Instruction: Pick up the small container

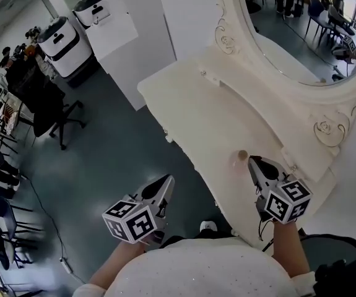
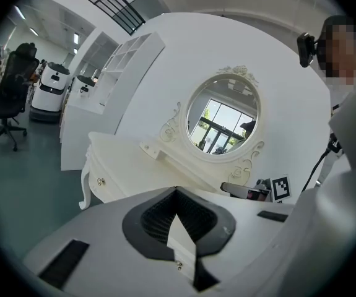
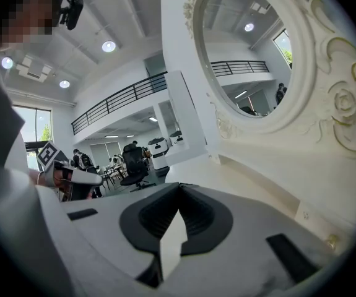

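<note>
Two pairs of tongs reach forward from the person's forearms, each pointing slightly downward and each carrying a cube of black-and-white square markers at its rear. The left tongs (image 1: 167, 182) hang over the smooth grey-blue floor (image 1: 116, 159), off the front edge of the dressing table (image 1: 202, 110). Their ribbed dark pads are pressed together at the tips with nothing between them, as the left gripper view (image 2: 176, 192) shows. The right tongs (image 1: 252, 161) sit over the tabletop with their white wedge-shaped jaws likewise closed tip to tip and empty (image 3: 179, 188). The small container (image 1: 242, 156), a squat, round, pale beige piece, stands on the tabletop just beside the right tongs' tips, a little to their left. Whether it touches them cannot be told. It lies well to the right of the left tongs. The dressing table is matt cream-white with a curved front and a small round drawer knob (image 2: 100, 181). Ahead of both tongs, an oval mirror (image 1: 301, 36) rises from it in a carved frame with scrolls and a rose (image 1: 326, 132). Far to the left of the left tongs stands a black swivel office chair (image 1: 47, 113).
</note>
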`<state>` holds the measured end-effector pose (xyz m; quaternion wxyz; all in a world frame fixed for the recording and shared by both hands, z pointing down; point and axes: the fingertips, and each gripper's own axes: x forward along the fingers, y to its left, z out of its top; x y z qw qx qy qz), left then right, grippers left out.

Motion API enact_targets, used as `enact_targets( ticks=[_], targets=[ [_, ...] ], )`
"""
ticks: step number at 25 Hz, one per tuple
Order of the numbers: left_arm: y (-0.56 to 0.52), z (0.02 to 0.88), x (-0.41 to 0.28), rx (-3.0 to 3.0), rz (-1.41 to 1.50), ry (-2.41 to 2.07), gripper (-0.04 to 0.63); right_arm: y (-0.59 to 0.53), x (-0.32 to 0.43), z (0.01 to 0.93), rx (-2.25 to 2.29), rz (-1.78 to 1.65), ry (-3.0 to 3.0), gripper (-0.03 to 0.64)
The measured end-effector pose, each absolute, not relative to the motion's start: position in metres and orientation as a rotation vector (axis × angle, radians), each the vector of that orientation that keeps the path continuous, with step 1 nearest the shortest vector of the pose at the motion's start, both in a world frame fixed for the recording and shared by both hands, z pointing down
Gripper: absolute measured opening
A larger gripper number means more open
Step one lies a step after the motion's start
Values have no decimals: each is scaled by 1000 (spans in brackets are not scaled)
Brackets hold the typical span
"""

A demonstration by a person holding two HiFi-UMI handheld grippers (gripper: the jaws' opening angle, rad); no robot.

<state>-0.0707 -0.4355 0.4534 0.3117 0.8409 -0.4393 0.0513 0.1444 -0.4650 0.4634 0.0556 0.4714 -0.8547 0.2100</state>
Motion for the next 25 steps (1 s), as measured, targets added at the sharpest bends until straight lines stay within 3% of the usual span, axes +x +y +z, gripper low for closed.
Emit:
enact_targets(
  ticks=[6,9,12,25],
  targets=[
    [-447,456,-85,2178,123,-1197,2,-476,148,463,1394,695,-2687,16],
    [-449,458,-90,2164,123,-1207,2,-482,142,465,1353,694,-2717,149],
    [-451,459,-93,2159,125,-1213,2,-490,136,472,1350,654,-2702,213],
    [-444,468,-99,2127,121,-1218,2,-502,119,504,1338,437,-2569,227]
  ],
)
